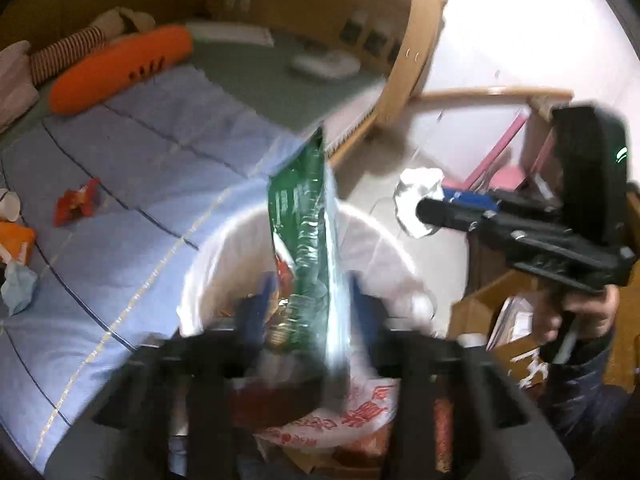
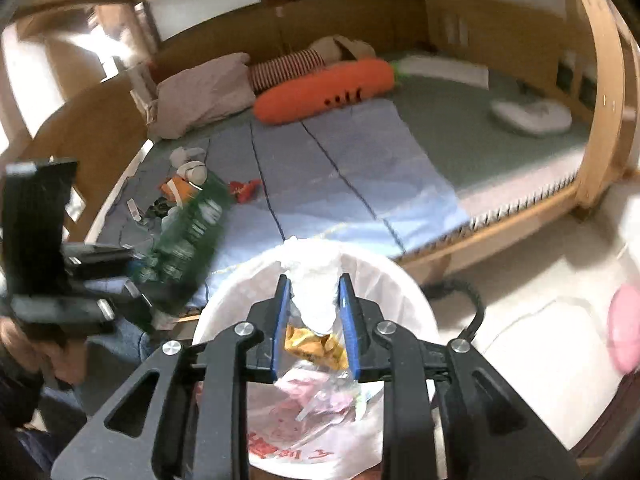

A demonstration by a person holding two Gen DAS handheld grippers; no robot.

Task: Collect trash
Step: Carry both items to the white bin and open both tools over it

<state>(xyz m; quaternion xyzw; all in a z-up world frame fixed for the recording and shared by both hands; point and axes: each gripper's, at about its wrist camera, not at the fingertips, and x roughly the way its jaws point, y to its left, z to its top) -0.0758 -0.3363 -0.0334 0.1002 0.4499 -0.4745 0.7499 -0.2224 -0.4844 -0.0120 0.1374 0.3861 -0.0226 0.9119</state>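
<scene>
over the white bin's rim (image 2: 224, 300), left gripper (image 1: 308, 300) seemingly released around a green wrapper (image 1: 304, 224), right gripper (image 2: 314, 304) pinching crumpled tissue (image 2: 314, 280)

Bin mouth (image 2: 224, 304) at lower centre half filled with wrappers, green packet (image 1: 304, 240) standing over it, bed (image 2: 360, 168) behind, bare floor (image 2: 540, 280) right.

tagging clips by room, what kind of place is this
A bedroom, most likely: a wooden-framed bed with a blue quilt, a pillow and a carrot plush, with a lined bin beside it.
</scene>
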